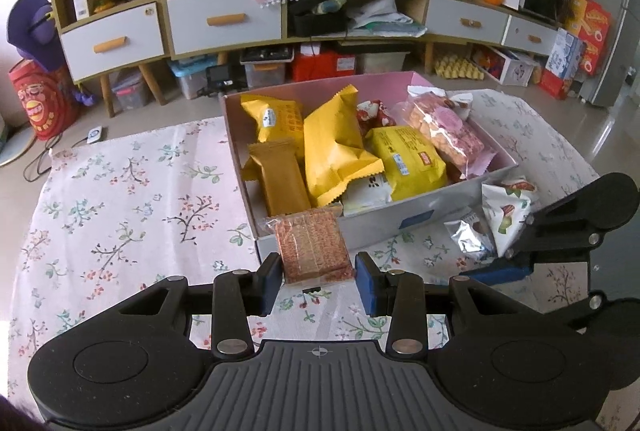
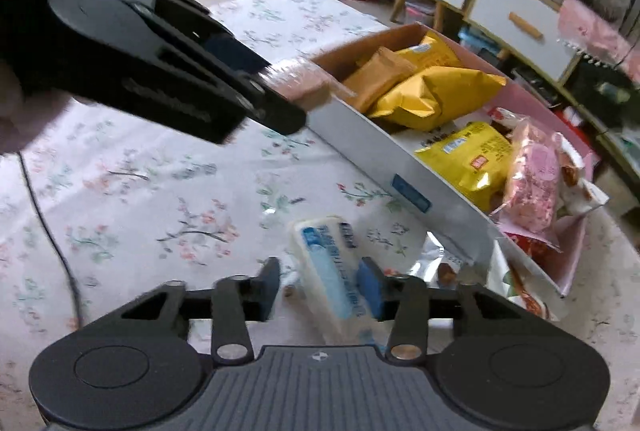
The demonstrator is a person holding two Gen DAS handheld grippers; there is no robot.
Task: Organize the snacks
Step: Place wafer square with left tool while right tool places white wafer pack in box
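Note:
My left gripper (image 1: 320, 281) is shut on a clear-wrapped reddish-brown cracker pack (image 1: 314, 249), held at the near corner of the snack box (image 1: 440, 207). The right wrist view shows that same left gripper (image 2: 280, 99) with the cracker pack (image 2: 298, 81) over the box wall (image 2: 400, 159). The box holds yellow bags (image 1: 340, 147), a tan bar and a pink pack. My right gripper (image 2: 318, 289) is low over the cloth, open around a white-and-blue packet (image 2: 332, 263). The blue pad (image 2: 370, 287) touches the packet, while the other finger stands slightly clear. The right gripper (image 1: 494, 269) also shows from the side.
A white nut packet (image 1: 506, 207) and a silver packet (image 1: 468, 235) lie on the floral cloth (image 1: 132, 215) beside the box's near right corner. A dark cable (image 2: 52, 231) crosses the cloth at the left. Behind stand a drawer cabinet (image 1: 224, 19) and floor clutter.

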